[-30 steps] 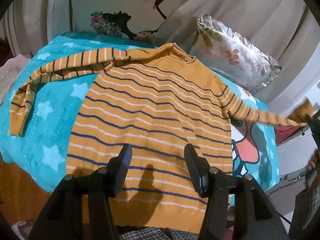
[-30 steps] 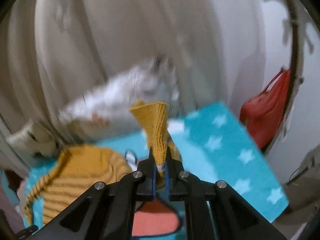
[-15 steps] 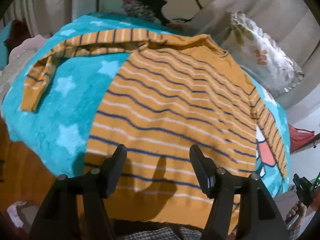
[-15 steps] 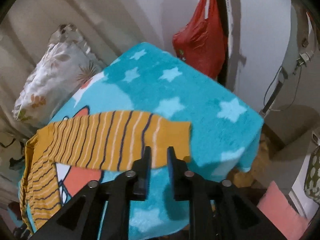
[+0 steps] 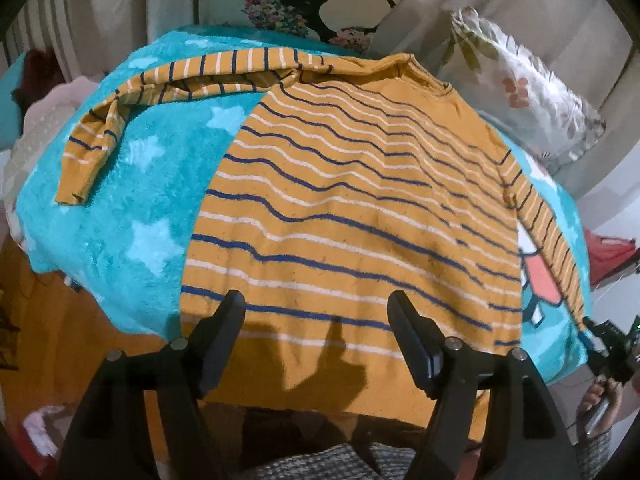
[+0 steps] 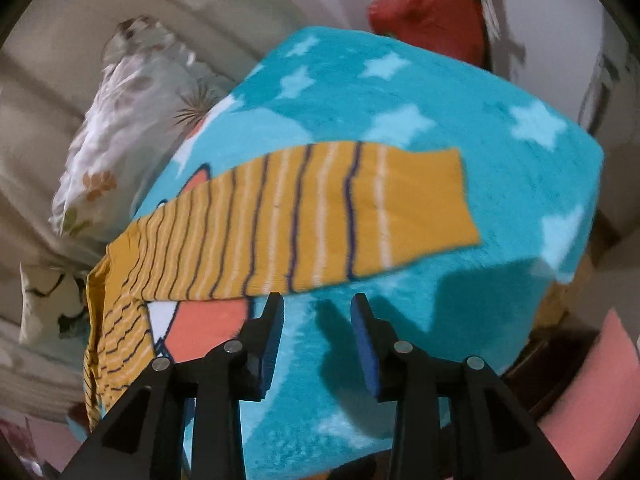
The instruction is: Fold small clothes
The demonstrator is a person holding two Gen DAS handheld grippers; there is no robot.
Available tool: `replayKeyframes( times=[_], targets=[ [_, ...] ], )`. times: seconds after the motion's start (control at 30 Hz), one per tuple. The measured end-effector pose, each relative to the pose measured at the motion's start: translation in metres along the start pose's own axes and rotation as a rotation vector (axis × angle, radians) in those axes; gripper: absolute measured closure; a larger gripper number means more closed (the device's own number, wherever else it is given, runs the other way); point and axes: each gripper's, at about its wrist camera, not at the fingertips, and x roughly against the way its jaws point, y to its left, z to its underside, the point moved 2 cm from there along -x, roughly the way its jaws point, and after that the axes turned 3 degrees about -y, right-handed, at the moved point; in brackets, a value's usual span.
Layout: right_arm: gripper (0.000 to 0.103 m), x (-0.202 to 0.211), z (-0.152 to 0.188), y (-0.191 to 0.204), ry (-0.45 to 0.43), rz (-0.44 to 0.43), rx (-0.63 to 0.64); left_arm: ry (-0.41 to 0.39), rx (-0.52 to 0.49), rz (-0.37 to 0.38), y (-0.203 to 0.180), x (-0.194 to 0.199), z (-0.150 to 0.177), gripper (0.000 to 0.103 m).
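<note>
A home living room: patterned cushions (image 5: 516,92) on a beige sofa (image 6: 52,92), star-printed teal blanket (image 6: 400,92).

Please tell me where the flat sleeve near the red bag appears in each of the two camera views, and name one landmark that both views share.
Left wrist view: the sleeve runs down the right edge, from the shoulder toward the blanket's lower right corner.
Right wrist view: the same sleeve lies flat across the middle, just beyond the open right claw.
Shared landmark: the leaf-print pillow, behind the blanket in both.
</note>
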Motion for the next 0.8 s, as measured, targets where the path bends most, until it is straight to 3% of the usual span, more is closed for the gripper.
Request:
replayKeyframes(
  times=[0.17,0.33,0.53,0.7,0.8],
  targets=[
    [0.062,0.002,0.013,0.016,0.013,-0.009,0.058,0.017,-0.033,-0.047,-0.005,-0.005,0.0,0.03],
    [0.058,0.004,0.041,0.066,0.033,-0.013,0.218,-0.004,-0.103,-0.067,-0.015,-0.005,-0.003,0.029],
    [0.052,0.004,0.08,0.133,0.041,-0.028,0.43,-0.021,-0.089,-0.056,0.003,-0.015,-0.025,0.029],
    [0.051,-0.002,0.108,0.176,0.047,-0.035,0.514,-0.065,-0.117,-0.185,0.062,-0.021,-0.055,0.029],
    [0.051,-0.009,0.122,0.203,0.052,-0.039,0.535,-0.066,-0.063,-0.24,0.121,-0.024,-0.076,0.029]
  ],
)
